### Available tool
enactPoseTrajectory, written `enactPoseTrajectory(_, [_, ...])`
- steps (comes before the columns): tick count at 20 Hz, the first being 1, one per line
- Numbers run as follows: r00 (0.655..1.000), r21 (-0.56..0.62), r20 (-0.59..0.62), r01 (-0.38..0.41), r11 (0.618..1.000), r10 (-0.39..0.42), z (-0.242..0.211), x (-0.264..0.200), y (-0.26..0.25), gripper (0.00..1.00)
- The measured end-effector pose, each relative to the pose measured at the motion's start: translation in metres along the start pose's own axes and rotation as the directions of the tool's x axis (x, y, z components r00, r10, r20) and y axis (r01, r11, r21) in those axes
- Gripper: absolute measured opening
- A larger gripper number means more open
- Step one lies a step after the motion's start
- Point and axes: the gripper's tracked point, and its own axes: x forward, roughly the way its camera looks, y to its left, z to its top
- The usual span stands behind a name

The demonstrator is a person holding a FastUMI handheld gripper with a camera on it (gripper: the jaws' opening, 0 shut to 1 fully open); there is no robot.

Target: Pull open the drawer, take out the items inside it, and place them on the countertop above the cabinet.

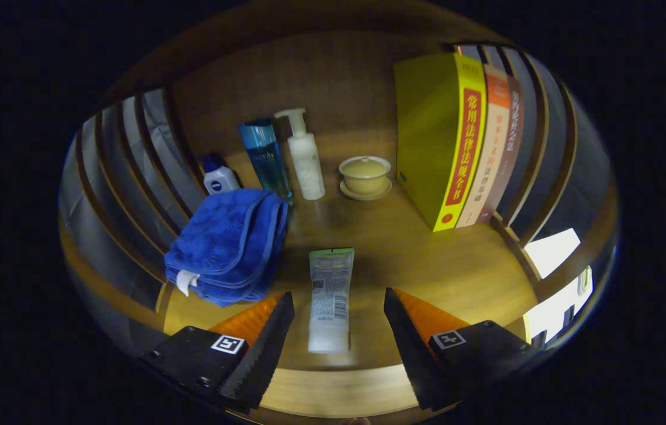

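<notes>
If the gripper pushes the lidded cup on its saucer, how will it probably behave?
The lidded cup looks ceramic, so probably fragile and rather heavy for its size. It sits loose on a saucer, so a push may slide cup and lid rather than move all together. Its glazed surface seems slippery. The open gripper is far from it, fingers beside a tube.

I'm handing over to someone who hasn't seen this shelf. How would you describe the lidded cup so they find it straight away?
Start at the row of upright books standing on the wooden countertop. Just beside the yellow book sits the lidded cup on its saucer, beyond the open gripper and the tube lying between its fingers. It is the only squat, pale ceramic piece; the pump bottle next to it is tall.
</notes>
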Motion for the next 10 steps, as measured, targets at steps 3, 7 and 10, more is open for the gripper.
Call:
enactPoseTrajectory(3, [0.996,-0.022,0.085,-0.019,1.0,0.02,0.008,-0.043,0.004,1.0])
enactPoseTrajectory(7, [0.985,-0.044,0.146,-0.084,0.996,0.089,-0.005,-0.098,0.014,0.99])
enactPoseTrajectory(10, [0.972,-0.056,0.206,-0.106,0.993,0.115,-0.017,-0.123,0.013,0.99])
